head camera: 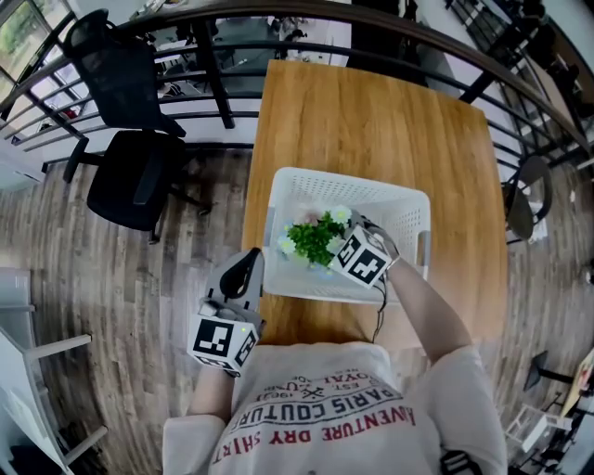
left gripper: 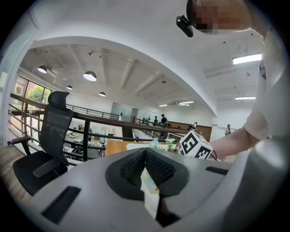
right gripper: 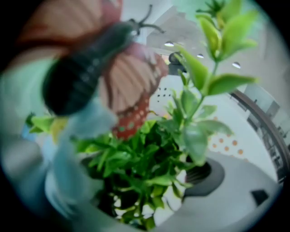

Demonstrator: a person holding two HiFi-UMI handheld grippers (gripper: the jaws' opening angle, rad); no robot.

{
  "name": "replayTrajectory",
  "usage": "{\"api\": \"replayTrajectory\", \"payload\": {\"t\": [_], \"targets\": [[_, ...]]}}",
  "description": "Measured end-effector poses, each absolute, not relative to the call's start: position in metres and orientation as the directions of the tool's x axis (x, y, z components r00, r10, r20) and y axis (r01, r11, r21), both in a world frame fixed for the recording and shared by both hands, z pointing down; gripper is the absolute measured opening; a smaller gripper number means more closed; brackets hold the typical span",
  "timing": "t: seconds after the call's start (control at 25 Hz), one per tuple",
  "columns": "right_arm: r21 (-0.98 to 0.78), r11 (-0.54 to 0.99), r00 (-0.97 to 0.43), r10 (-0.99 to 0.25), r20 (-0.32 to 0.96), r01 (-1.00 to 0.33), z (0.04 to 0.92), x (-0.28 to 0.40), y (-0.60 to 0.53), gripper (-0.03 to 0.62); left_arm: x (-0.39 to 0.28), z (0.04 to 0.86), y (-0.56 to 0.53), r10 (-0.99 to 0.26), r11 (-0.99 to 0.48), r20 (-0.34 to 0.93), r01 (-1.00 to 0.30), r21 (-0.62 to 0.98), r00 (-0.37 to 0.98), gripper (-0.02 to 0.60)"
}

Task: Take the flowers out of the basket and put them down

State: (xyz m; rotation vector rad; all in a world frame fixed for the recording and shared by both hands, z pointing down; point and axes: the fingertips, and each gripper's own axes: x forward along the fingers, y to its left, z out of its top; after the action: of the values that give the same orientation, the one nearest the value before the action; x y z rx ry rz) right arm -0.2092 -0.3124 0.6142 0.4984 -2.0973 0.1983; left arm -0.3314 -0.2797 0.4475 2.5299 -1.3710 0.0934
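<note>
A bunch of flowers (head camera: 314,237) with green leaves and pale blossoms sits inside the white perforated basket (head camera: 408,211) on the wooden table (head camera: 371,121). My right gripper (head camera: 345,243) reaches into the basket from the near side. Its jaws are closed around the bunch's leafy stems (right gripper: 136,195), and one dark pad (right gripper: 206,174) shows on the right. A blurred butterfly ornament (right gripper: 122,86) and pale blossoms crowd that view, hiding the other pad. My left gripper (head camera: 247,271) hangs off the table's left edge near my body. It holds nothing, and its pads (left gripper: 158,170) meet.
A black office chair (head camera: 130,139) stands on the wood floor left of the table. A dark railing (head camera: 371,23) curves behind the table's far end. The basket stands near the table's front edge, with bare tabletop beyond it.
</note>
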Motion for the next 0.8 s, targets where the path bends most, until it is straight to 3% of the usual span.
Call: {"api": "replayTrajectory", "payload": {"t": [0.4, 0.8], "targets": [[0.170, 0.912, -0.554, -0.367, 0.748, -0.374, 0.520, -0.161, -0.275, 0.466, -0.268, 0.411, -0.230, -0.860, -0.471, 0.125, -0.863, 0.183, 0.496, 0.025], [0.216, 0.876, -0.546, -0.444, 0.710, -0.431, 0.472, -0.031, -0.249, 0.466, -0.133, 0.392, -0.201, -0.830, -0.532, 0.086, -0.828, 0.175, 0.551, 0.025]]}}
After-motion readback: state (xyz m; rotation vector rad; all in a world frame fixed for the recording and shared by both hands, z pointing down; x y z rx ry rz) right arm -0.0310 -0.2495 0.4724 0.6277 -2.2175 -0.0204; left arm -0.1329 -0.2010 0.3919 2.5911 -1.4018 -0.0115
